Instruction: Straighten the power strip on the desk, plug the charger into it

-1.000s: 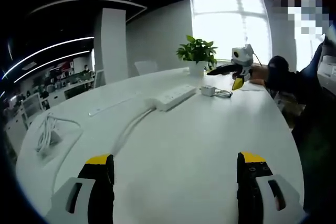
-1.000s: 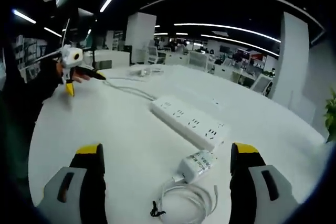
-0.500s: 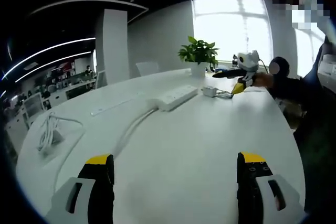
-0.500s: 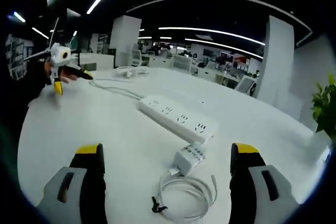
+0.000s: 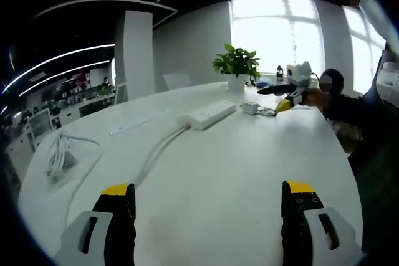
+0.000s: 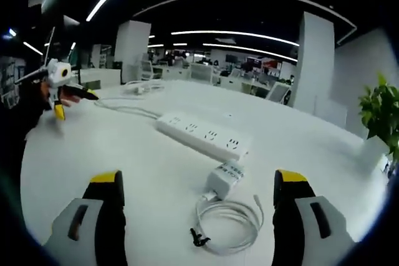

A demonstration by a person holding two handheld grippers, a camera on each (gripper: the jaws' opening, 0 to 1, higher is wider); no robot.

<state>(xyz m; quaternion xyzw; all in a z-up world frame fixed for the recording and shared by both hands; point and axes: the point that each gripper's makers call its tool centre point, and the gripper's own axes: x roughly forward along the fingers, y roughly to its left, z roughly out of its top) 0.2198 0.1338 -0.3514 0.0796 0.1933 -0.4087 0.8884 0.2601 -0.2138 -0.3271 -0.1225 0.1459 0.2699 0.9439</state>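
Looking along your right gripper [image 6: 194, 216], you have its two yellow-tipped jaws standing wide apart with nothing between them, poised above the white desk [image 6: 112, 147]. The charger [image 6: 224, 180], a small white block, lies on the desk between those jaws and ahead of them, with its white cable [image 6: 227, 225] coiled in a loose loop on the near side of it and a dark plug end at the loop's lower left. Just beyond the charger, close to it but whether touching cannot be told, the white power strip [image 6: 202, 136] lies at a slant across the desk, sockets facing up, its cord [image 6: 124, 109] trailing away to the far left. Your left gripper [image 6: 57, 91] appears at the left edge of that view, held in a hand above the desk and well apart from the strip. In the left gripper view, your left gripper [image 5: 207, 222] likewise has its jaws spread wide and empty over bare desk [image 5: 237, 172]. The power strip [image 5: 209, 115] lies far ahead, the charger [image 5: 249, 108] just beside its right end, and the right gripper [image 5: 288, 91] hovers near the charger. A potted plant [image 5: 237, 65] stands behind the strip.
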